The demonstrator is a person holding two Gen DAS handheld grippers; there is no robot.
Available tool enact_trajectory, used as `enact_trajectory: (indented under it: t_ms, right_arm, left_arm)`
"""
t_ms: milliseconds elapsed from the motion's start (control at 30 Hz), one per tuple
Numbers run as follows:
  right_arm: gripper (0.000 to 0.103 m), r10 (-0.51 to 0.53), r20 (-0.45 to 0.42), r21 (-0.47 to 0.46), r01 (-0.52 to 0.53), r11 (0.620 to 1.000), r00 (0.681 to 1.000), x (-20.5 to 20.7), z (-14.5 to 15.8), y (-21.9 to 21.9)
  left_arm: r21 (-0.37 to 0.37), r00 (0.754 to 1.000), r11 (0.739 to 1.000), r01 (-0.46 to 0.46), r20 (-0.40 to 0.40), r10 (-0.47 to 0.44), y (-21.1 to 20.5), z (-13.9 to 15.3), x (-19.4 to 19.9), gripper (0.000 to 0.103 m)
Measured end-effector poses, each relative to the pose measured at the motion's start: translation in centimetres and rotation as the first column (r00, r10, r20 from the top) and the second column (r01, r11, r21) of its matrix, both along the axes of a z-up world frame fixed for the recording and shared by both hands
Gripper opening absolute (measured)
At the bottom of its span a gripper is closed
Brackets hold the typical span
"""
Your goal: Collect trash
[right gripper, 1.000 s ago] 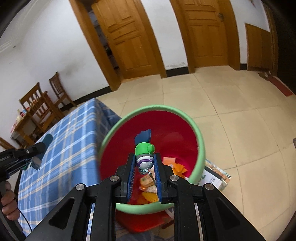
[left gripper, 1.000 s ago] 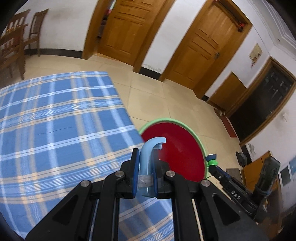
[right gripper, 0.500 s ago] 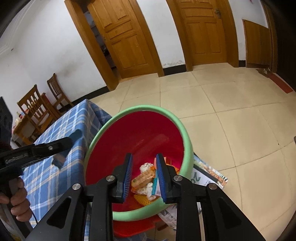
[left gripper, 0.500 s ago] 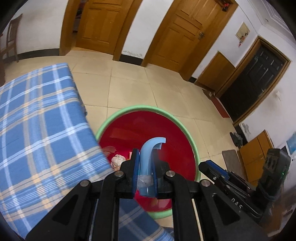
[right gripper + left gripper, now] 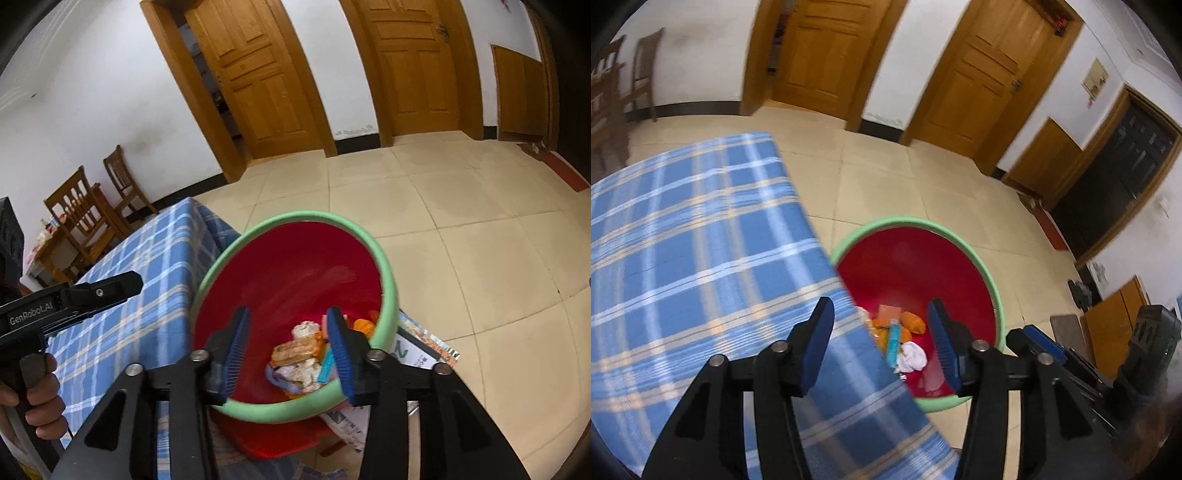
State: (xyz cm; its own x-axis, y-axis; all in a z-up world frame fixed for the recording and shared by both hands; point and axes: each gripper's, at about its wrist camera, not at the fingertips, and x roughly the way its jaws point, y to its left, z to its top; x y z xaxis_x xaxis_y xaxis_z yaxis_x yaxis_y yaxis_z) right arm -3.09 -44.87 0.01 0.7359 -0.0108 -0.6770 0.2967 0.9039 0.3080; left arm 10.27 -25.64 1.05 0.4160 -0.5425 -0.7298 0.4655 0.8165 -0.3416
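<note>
**Both grippers spread apart over the trash bin, nothing between the pads**

The left gripper [image 5: 881, 332] hangs over the edge of the table [image 5: 694, 240] where the blue plaid cloth meets the bin. Its jaws are opening, and no object sits between the blue pads; the cloth and the bin's inside show through the gap. Its left finger lies over the cloth, its right finger over the red interior.

The bin [image 5: 988, 284] is a red bucket with a pale green rim, standing on the tiled floor just beside the table's edge. At its bottom lies the collected trash: a light blue tube-shaped piece [image 5: 894, 341], orange scraps [image 5: 913, 322], a pinkish square piece [image 5: 889, 314] and a crumpled white wad [image 5: 913, 359].

The right gripper [image 5: 288, 334] is held above the near side of the same bin [image 5: 295, 218], pointing down into it. Its jaws are also opening and are empty. Seen past them at the bottom are a snack wrapper [image 5: 295, 349], crumpled white paper [image 5: 304, 328], a light blue piece [image 5: 327, 365] and orange scraps [image 5: 364, 325]. Printed paper [image 5: 417, 350] lies on the floor under the bin's right side.

In the right wrist view the other gripper's black body reaches in from the left over the plaid cloth, gripped by a person's hand [image 5: 35, 391] at the frame's lower left. Wooden chairs [image 5: 86, 210] stand beyond the table's far corner, and wooden doors [image 5: 266, 74] line the white wall.
</note>
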Motion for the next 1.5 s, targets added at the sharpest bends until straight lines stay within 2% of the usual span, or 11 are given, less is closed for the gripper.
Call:
enact_trajectory:
  t_ms: [100,200,333,433,533,767,867,1167,1500]
  right_arm:
    - [0.049,0.008,0.008,-0.002,-0.008,1.000,1.000,-0.2,0.7,1.4]
    - [0.063,0.020,0.021,0.003,-0.020,1.000,1.000,-0.4,1.5,2.9]
    - [0.065,0.039,0.038,-0.021,-0.039,0.999,0.999,-0.8,2.7,5.1]
    - [0.077,0.050,0.049,-0.035,-0.048,0.998,0.998,-1.3,3.7,6.7]
    - [0.077,0.060,0.054,-0.042,-0.058,0.997,0.997,-1.6,4.2,8.1]
    - [0.078,0.081,0.049,-0.048,-0.078,0.996,0.996,-2.3,4.7,11.3]
    - [0.083,0.088,0.046,-0.052,-0.085,0.995,0.995,-2.6,4.7,12.6]
    - [0.083,0.090,0.031,-0.063,-0.088,0.994,0.995,-3.5,4.2,15.4]
    - [0.084,0.078,0.010,-0.069,-0.077,0.995,0.997,-4.1,3.8,16.4]
  left_arm:
    - [0.006,0.999,0.999,-0.038,-0.003,0.038,2.2,0.3,-0.5,0.053]
    - [0.007,0.998,0.998,-0.069,0.000,0.069,4.4,0.7,-1.1,0.054]
    - [0.007,0.993,0.993,-0.119,0.017,0.119,7.1,1.5,-2.1,0.057]
    - [0.017,0.988,0.988,-0.151,0.030,0.150,9.0,2.0,-2.9,0.058]
    - [0.025,0.982,0.983,-0.182,0.047,0.181,10.7,2.3,-3.7,0.066]
    - [0.042,0.964,0.966,-0.254,0.089,0.250,14.3,2.8,-5.5,0.069]
    - [0.043,0.958,0.960,-0.276,0.097,0.271,15.6,2.8,-6.1,0.071]
    - [0.071,0.946,0.946,-0.316,0.106,0.307,17.8,1.9,-8.1,0.072]
    - [0.104,0.926,0.923,-0.370,0.124,0.357,19.2,1.6,-9.0,0.072]
